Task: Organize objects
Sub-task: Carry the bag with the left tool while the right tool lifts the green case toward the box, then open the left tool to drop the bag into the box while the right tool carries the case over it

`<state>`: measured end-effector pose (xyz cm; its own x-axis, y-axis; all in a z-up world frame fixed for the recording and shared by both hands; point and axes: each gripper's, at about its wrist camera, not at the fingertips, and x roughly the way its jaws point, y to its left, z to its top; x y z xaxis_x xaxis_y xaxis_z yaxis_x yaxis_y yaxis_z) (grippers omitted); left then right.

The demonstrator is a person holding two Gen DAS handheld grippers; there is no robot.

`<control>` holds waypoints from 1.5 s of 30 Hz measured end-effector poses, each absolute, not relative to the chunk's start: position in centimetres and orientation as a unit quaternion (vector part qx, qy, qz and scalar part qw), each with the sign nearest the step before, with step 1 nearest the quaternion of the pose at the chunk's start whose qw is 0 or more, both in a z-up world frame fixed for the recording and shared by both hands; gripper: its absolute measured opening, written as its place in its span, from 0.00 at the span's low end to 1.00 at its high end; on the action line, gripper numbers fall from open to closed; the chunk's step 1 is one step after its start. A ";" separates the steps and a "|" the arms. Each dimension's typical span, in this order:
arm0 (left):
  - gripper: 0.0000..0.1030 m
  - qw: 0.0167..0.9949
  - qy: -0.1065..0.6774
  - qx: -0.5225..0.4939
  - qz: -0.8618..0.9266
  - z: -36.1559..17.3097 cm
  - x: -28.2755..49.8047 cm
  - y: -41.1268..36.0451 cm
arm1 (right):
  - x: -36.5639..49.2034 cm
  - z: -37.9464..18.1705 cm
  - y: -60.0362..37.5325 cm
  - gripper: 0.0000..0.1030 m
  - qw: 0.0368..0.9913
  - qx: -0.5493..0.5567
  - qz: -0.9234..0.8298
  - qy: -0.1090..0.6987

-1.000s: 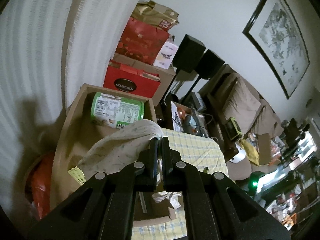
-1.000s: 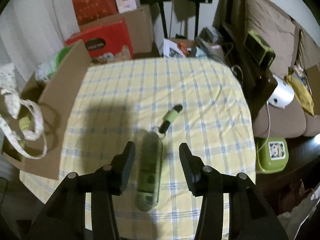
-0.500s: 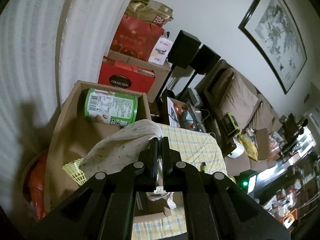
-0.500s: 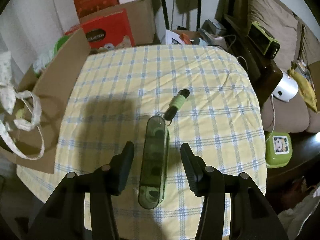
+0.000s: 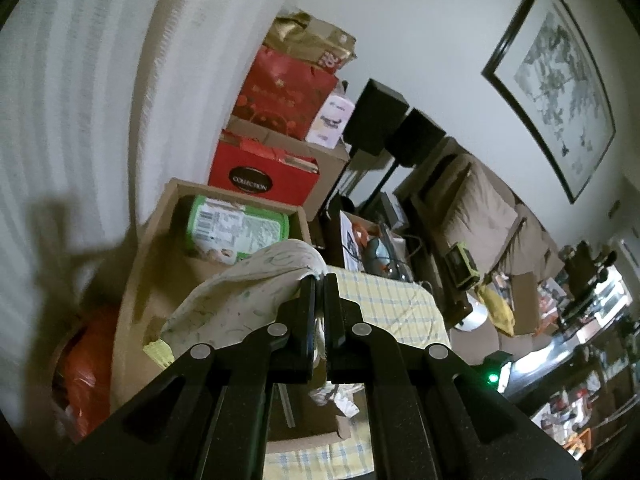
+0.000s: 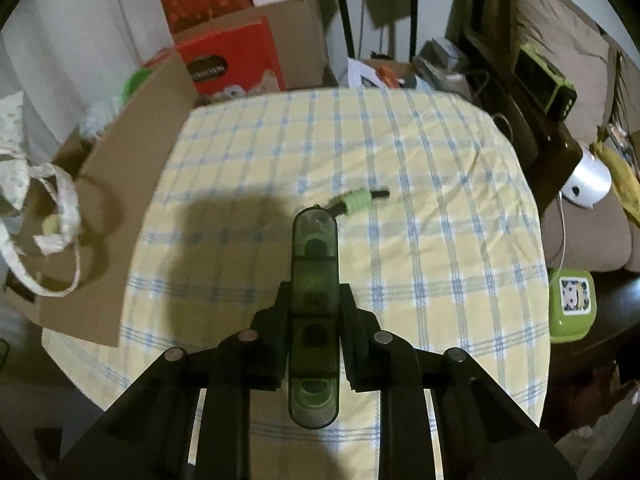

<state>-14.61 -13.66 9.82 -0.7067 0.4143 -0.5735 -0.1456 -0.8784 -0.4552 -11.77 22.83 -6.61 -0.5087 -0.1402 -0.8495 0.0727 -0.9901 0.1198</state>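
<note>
Green translucent case (image 6: 314,300) on the checked worktop (image 6: 420,160), right gripper (image 6: 314,304) jaws clamped mid-length; looks stiff, light, slippery. Left gripper (image 5: 320,284) jaws pinch soft cloth bag (image 5: 248,292) over cardboard box (image 5: 160,240).

A: What do the rigs look like?
B: The left matte black plastic two-finger gripper (image 5: 320,280) shows four silver round pivot screws; the right matte black plastic two-finger gripper (image 6: 314,292) matches, angular linkage arms included.
</note>
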 end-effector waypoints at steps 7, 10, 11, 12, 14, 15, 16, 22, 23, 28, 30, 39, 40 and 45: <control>0.03 0.115 -0.209 -0.352 0.905 9.0 -16.5 -17.0 | -11.9 -1.6 20.6 0.20 0.096 0.455 -0.885 -0.034; 0.03 0.101 -0.219 -0.374 0.896 7.0 -18.1 -18.1 | -12.1 0.4 19.0 0.20 0.113 0.442 -0.890 -0.028; 0.03 0.098 -0.217 -0.382 0.893 6.3 -18.6 -18.3 | -12.1 1.2 18.3 0.20 0.122 0.437 -0.891 -0.024; 0.03 0.098 -0.214 -0.395 0.888 5.4 -19.1 -18.3 | -12.1 1.8 17.6 0.20 0.130 0.433 -0.892 -0.022; 0.03 0.104 -0.211 -0.423 0.875 3.4 -20.1 -18.0 | -12.1 3.1 16.2 0.20 0.146 0.426 -0.893 -0.015; 0.03 0.106 -0.209 -0.433 0.870 2.7 -20.4 -17.7 | -12.1 3.6 15.3 0.20 0.154 0.422 -0.893 -0.012; 0.03 0.111 -0.206 -0.446 0.864 1.7 -20.7 -17.3 | -12.1 4.2 14.3 0.20 0.164 0.419 -0.893 -0.008; 0.03 0.146 -0.170 -0.507 0.832 -2.8 -20.5 -13.6 | -12.7 5.8 9.6 0.20 0.206 0.411 -0.888 0.005; 0.04 0.153 -0.164 -0.517 0.826 -3.3 -20.5 -13.1 | -12.9 5.9 8.6 0.20 0.213 0.410 -0.887 0.009; 0.30 0.166 -0.177 -0.536 0.808 -4.3 -19.3 -13.1 | -13.7 4.8 5.2 0.20 0.224 0.419 -0.880 0.024; 0.50 0.153 -0.209 -0.519 0.815 -3.6 -18.5 -14.6 | -14.2 3.7 4.2 0.20 0.228 0.429 -0.874 0.020; 0.63 0.160 -0.270 -0.476 0.821 -1.0 -16.0 -18.3 | -15.3 -1.9 0.9 0.20 0.226 0.467 -0.855 0.025; 0.63 0.160 -0.272 -0.474 0.822 -0.7 -16.2 -18.3 | -15.3 -2.4 0.6 0.20 0.223 0.469 -0.854 0.029; 0.68 0.145 -0.268 -0.462 0.833 0.2 -15.2 -19.3 | -15.6 -4.0 -0.7 0.22 0.210 0.475 -0.853 0.054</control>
